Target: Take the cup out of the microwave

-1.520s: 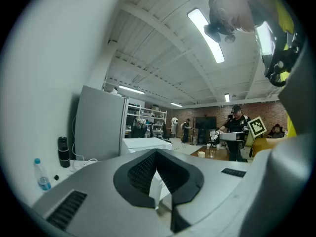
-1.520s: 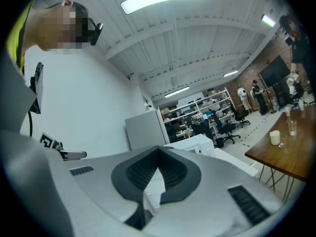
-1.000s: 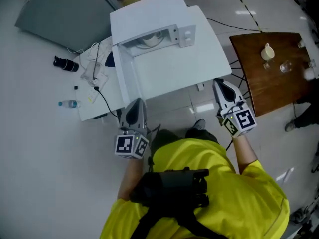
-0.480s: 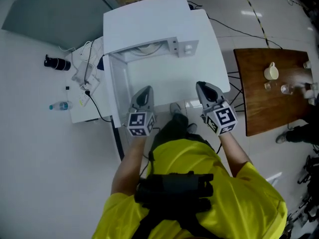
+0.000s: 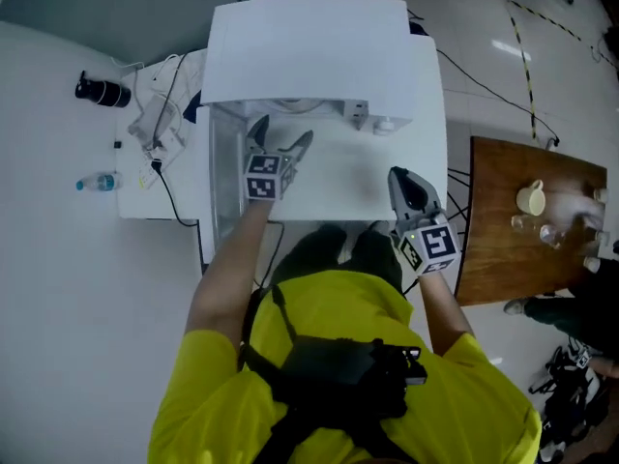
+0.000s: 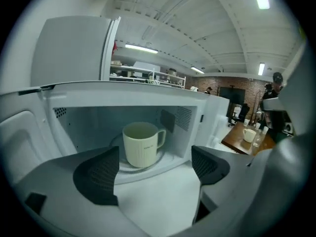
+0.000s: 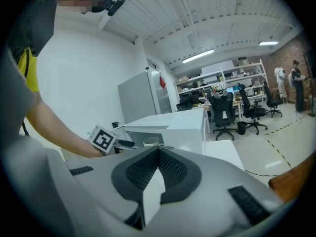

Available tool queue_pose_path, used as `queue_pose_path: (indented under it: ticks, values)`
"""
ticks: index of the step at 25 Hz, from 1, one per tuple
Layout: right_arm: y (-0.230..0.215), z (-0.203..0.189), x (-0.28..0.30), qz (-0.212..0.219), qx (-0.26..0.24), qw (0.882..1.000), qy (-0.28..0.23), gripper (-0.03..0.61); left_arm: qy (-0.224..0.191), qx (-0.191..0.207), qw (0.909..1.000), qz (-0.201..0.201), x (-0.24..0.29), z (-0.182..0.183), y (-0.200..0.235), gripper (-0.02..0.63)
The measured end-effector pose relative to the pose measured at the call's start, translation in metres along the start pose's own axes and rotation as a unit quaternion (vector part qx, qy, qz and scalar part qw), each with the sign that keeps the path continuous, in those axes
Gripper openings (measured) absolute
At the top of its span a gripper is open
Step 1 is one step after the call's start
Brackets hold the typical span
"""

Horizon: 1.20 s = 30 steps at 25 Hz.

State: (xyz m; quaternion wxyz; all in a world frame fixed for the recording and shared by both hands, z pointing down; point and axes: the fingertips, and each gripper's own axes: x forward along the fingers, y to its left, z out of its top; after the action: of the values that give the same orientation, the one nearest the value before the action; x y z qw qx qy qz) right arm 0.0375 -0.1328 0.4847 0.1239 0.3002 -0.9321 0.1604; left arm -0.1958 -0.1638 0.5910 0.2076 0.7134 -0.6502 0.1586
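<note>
Reach step: the left hand-held gripper [image 6: 154, 166] is opening its jaws, nothing between them. The cup [image 6: 141, 144] stands straight ahead of it inside the open microwave [image 6: 89, 120]. The right hand-held gripper [image 7: 157, 169] is closed and empty. Next, probably: advance and straddle the cup's body.

Microwave [image 6: 148, 95] mouth open directly ahead of my left claw [image 6: 154, 164], jaws opening, nothing between them. Door [image 6: 22, 137] swung out on the left bounds that side. Cup [image 6: 140, 143] stands mid-cavity, handle to the right; free room on both sides and above it. Approach over the desk [image 6: 158, 201] unobstructed.
</note>
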Motion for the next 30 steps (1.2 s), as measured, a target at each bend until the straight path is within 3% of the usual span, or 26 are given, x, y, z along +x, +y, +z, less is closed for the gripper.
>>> queue_pose_path:
  ticks: [6, 14, 15, 23, 30]
  values:
    - [-0.004, -0.038, 0.034, 0.064, 0.002, 0.997, 0.032, 0.006, 0.006, 0.005, 0.9999, 0.013, 0.074, -0.011, 0.021, 0.483]
    - [-0.004, -0.054, 0.053, 0.069, 0.019, 0.996, 0.049, 0.006, -0.026, 0.0, 0.9989, 0.038, 0.117, 0.004, 0.049, 0.491]
    - [-0.004, -0.055, 0.054, 0.07, 0.017, 0.996, 0.051, 0.006, -0.022, 0.003, 0.9991, 0.036, 0.119, 0.005, 0.05, 0.455]
    - [-0.003, -0.05, 0.059, 0.068, 0.013, 0.996, 0.05, 0.005, -0.035, -0.011, 0.9975, 0.06, 0.109, 0.008, 0.053, 0.451]
    - [-0.001, -0.059, 0.061, 0.064, 0.019, 0.996, 0.052, 0.006, -0.051, -0.012, 0.9973, 0.05, 0.077, 0.001, 0.032, 0.451]
